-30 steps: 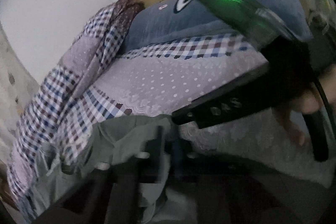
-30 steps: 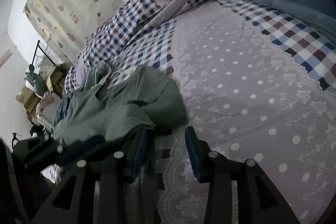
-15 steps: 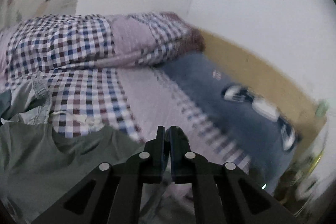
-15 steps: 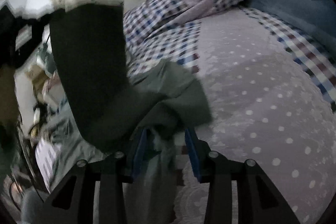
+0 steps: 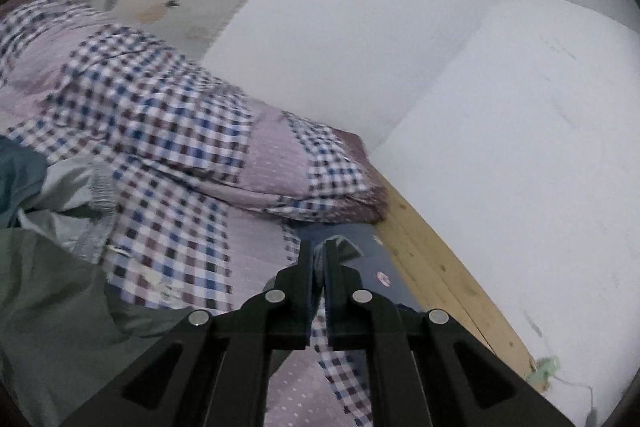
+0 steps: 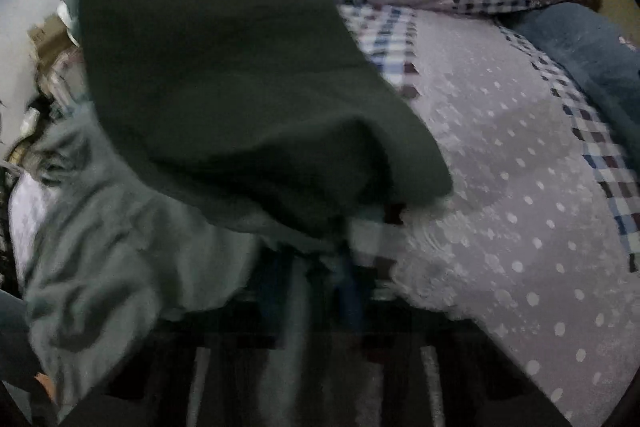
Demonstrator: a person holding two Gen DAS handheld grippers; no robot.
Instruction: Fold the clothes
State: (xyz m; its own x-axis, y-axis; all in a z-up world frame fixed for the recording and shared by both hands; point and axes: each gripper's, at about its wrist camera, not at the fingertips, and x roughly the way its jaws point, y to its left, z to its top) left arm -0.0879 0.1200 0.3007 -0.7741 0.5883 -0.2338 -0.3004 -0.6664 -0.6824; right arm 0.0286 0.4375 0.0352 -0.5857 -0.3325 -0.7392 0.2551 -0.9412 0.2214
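Left wrist view: the left gripper (image 5: 319,259) has its black fingers pressed almost together with only a sliver of a gap, and whether any cloth sits in that sliver is hard to tell. It points over the checked bedspread (image 5: 172,227) toward a folded checked quilt (image 5: 256,155) against the white wall (image 5: 460,75). The dark green garment (image 5: 52,311) lies crumpled at lower left on the bed, next to paler grey-green cloth (image 5: 76,195).

Right wrist view: badly blurred. The right gripper (image 6: 320,283) is smeared, blue pads just visible, pale cloth running down between them; how firmly it is clamped I cannot tell. The dark green garment (image 6: 224,67) hangs up large in front, above the dotted lilac bedspread (image 6: 500,195).
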